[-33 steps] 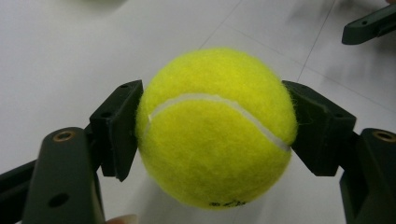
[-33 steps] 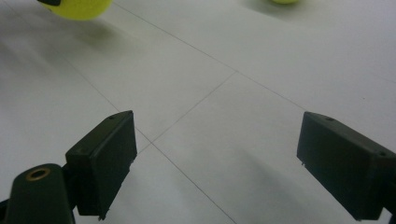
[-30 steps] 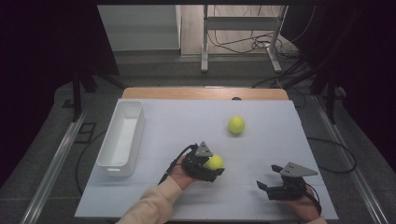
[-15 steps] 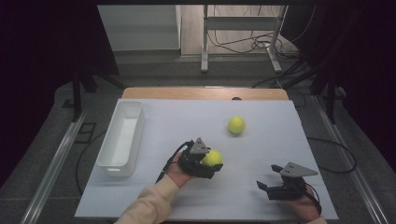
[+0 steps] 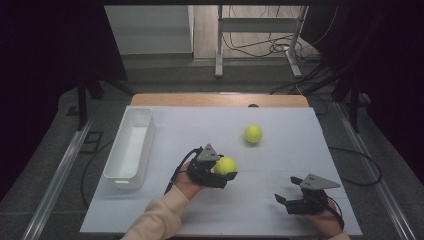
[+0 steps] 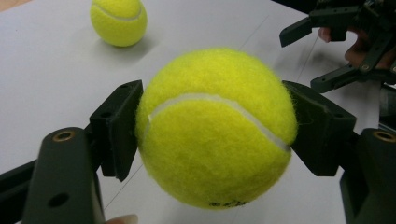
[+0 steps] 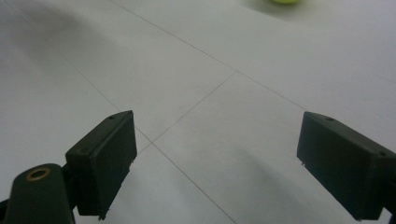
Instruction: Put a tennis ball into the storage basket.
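The left gripper (image 5: 223,172) clamps a yellow tennis ball (image 5: 225,165) between its two black jaws, pads pressed against either side of the ball (image 6: 215,127); the ball is held above the white table (image 5: 280,170), near its middle, just right of the hand; a second tennis ball (image 5: 253,133) lies on the table farther back and to the right, well apart from the held one; the right gripper (image 5: 285,200) sits low at the table's near right corner, its jaws spread wide with nothing between them, bare tabletop showing in the gap (image 7: 212,163); a white rectangular bin (image 5: 131,145) stands along the left edge of the table.
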### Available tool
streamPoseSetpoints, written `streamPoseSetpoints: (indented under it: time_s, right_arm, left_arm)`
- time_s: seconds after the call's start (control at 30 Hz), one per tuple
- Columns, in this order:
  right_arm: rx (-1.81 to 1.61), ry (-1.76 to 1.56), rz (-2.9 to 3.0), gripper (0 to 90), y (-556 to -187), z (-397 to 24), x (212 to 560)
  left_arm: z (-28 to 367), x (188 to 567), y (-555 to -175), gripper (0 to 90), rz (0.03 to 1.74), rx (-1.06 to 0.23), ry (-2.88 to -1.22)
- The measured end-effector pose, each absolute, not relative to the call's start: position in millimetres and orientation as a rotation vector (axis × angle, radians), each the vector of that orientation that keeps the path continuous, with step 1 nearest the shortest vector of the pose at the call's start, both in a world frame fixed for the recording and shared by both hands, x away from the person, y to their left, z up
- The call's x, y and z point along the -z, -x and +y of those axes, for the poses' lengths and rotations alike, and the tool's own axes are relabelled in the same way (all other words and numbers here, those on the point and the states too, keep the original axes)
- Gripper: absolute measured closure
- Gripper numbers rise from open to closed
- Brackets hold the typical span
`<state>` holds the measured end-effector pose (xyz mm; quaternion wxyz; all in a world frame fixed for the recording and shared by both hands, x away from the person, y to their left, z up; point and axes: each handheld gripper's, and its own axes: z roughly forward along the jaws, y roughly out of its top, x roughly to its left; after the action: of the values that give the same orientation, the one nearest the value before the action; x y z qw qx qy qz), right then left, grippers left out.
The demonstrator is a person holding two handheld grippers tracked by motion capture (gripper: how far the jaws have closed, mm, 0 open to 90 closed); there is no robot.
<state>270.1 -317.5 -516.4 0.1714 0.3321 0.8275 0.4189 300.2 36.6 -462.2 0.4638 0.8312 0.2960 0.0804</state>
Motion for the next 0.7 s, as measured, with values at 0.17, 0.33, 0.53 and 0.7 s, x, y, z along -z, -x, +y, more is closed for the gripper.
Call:
streamPoseSetpoints:
  time_s: [0.17, 0.33, 0.53, 0.7]
  right_arm:
    - [-1.193, -0.944, 2.349, 12.5, -270.0, -317.5, 516.3]
    - [-1.196, -0.942, 2.349, 12.5, -270.0, -317.6, 516.2]
    - [-1.195, -0.940, 2.349, 12.5, -270.0, -317.6, 516.3]
    - [-1.194, -0.940, 2.350, 12.5, -270.1, -317.6, 516.4]
  left_arm:
    - [38.2, 456.9, -297.8, 26.3, 0.722, -0.209, -2.026]
    - [40.6, 453.8, -297.2, 26.3, 0.724, -0.218, -2.015]
    - [44.2, 452.8, -298.3, 26.3, 0.733, -0.229, -2.010]
    - [46.8, 451.0, -298.4, 26.3, 0.735, -0.235, -2.006]
